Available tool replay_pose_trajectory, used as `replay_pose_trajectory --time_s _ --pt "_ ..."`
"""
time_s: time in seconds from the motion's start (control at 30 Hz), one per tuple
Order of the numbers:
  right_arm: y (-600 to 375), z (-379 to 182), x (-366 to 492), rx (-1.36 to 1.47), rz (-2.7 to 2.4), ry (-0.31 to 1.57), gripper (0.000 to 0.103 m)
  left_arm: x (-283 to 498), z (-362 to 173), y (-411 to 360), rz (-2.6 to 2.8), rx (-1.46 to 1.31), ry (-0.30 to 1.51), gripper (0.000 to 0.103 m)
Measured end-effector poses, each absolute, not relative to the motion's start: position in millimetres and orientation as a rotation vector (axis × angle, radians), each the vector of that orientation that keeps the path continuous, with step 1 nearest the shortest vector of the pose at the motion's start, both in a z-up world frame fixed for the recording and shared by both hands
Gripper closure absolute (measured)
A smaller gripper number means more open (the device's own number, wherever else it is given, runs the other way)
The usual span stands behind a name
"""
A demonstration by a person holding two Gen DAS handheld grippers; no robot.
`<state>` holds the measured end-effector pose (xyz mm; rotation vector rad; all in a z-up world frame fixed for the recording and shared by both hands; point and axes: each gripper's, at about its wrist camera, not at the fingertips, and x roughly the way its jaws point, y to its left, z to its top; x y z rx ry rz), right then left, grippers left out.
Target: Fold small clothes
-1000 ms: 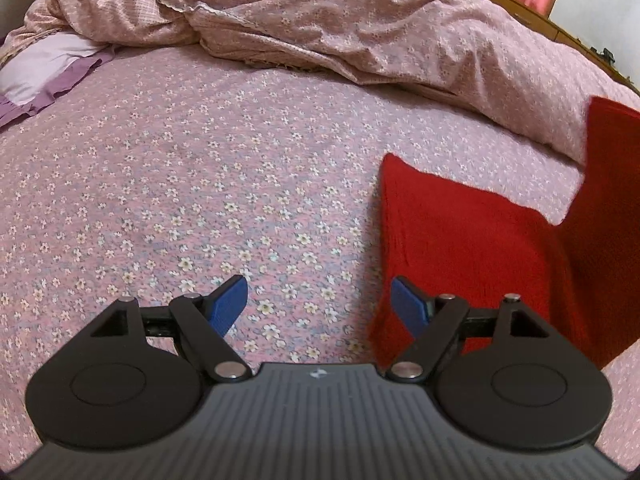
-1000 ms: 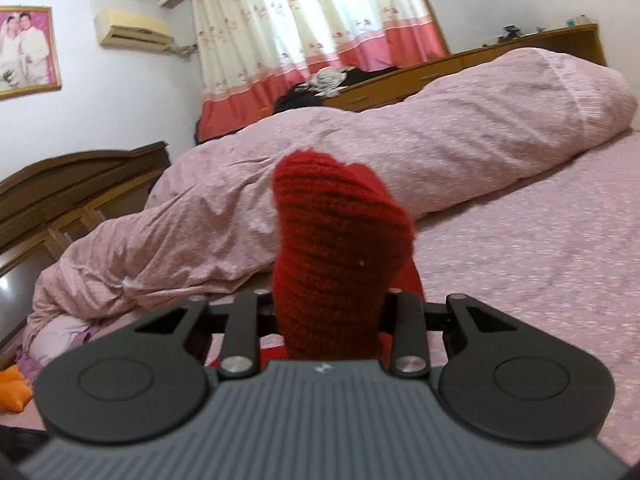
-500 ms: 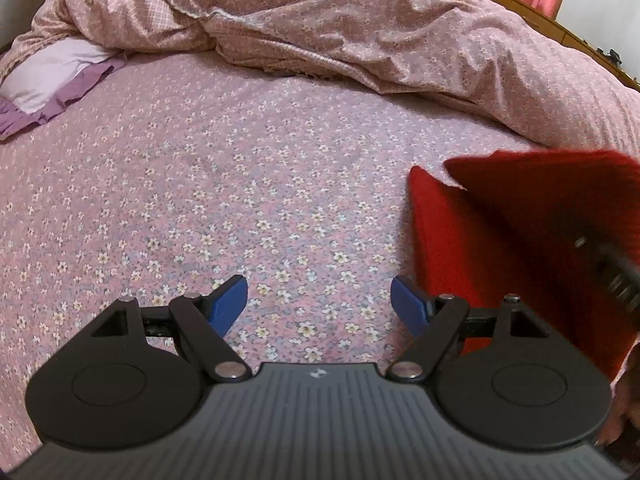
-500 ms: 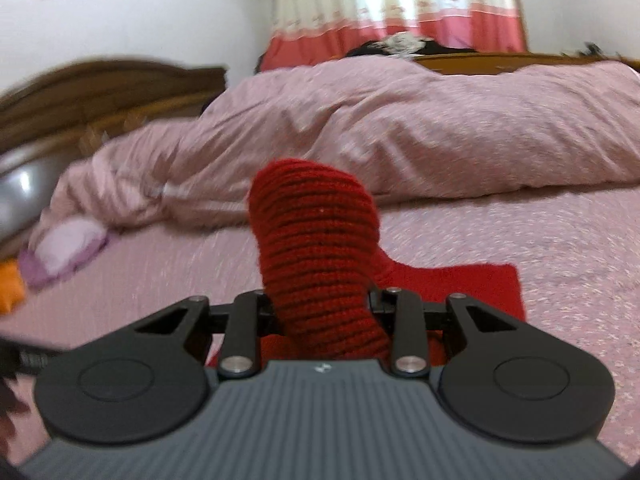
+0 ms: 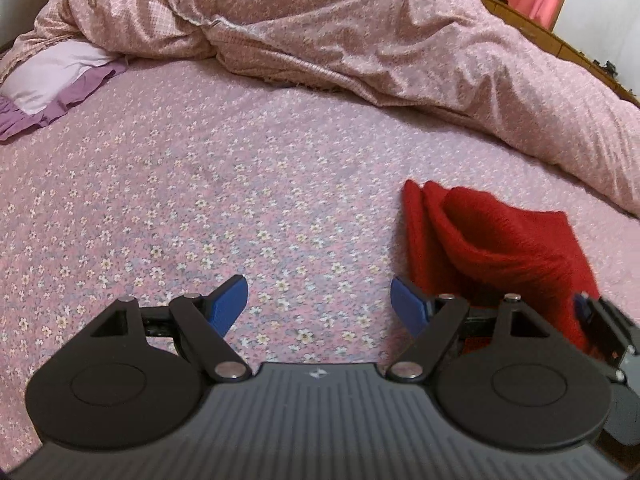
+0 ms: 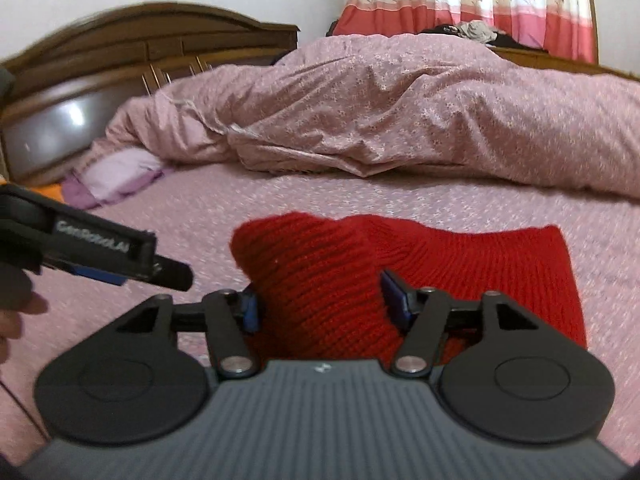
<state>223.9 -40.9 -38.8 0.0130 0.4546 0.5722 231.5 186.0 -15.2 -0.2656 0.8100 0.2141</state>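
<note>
A red knitted garment [image 5: 496,236] lies on the flowered bedsheet [image 5: 224,184], one end folded over the rest. In the right wrist view the garment [image 6: 460,264] fills the middle, with its folded end between my right gripper's [image 6: 320,300] blue fingers, which have opened around it. The right gripper also shows at the right edge of the left wrist view [image 5: 600,316]. My left gripper [image 5: 318,302] is open and empty, just left of the garment above the sheet. It shows from the side in the right wrist view [image 6: 120,260].
A crumpled pink duvet [image 5: 360,40] lies across the far side of the bed. A lilac pillow [image 5: 52,76] sits at the far left. A wooden headboard [image 6: 120,60] and red-and-cream curtains [image 6: 472,0] stand behind.
My right gripper has carried the raised end of the garment down and over onto the rest, and its fingers have opened. My left gripper has stayed open beside it.
</note>
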Motion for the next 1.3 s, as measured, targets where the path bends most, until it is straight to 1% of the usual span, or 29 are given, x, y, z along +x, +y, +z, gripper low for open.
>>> replay_pose_trajectory --time_s 0.13,0.23,0.4,0.57,0.73,0.9,1.07,1.13,1.3 --pt "-50 -33 216 0.071 0.608 0.451 0.036 230 -8 181 0.173 -0.309 0.803 0.021" --pt "-62 -27 211 0.128 0.635 0.458 0.036 231 -2 176 0.144 -0.339 0.794 0.021" --pt "-97 -19 210 0.299 0.633 0.484 0.037 238 5 159 0.103 -0.344 0.785 0.021" --pt "-129 -13 213 0.372 0.542 0.469 0.035 245 8 146 0.098 -0.347 0.769 0.021" --pt "-144 -26 222 0.361 0.479 0.509 0.036 244 19 150 0.081 -0.416 0.724 0.021" --pt "-146 -42 220 0.386 0.543 0.513 0.036 248 24 141 0.03 -0.441 0.735 0.021" --pt "-153 -54 220 0.475 0.564 0.532 0.037 260 11 117 0.038 -0.347 0.813 0.021" --pt "-153 -55 218 0.473 0.564 0.53 0.039 262 2 109 0.034 -0.332 0.838 0.021" --pt "-153 -57 215 0.466 0.566 0.522 0.039 265 -16 97 0.036 -0.318 0.89 0.02"
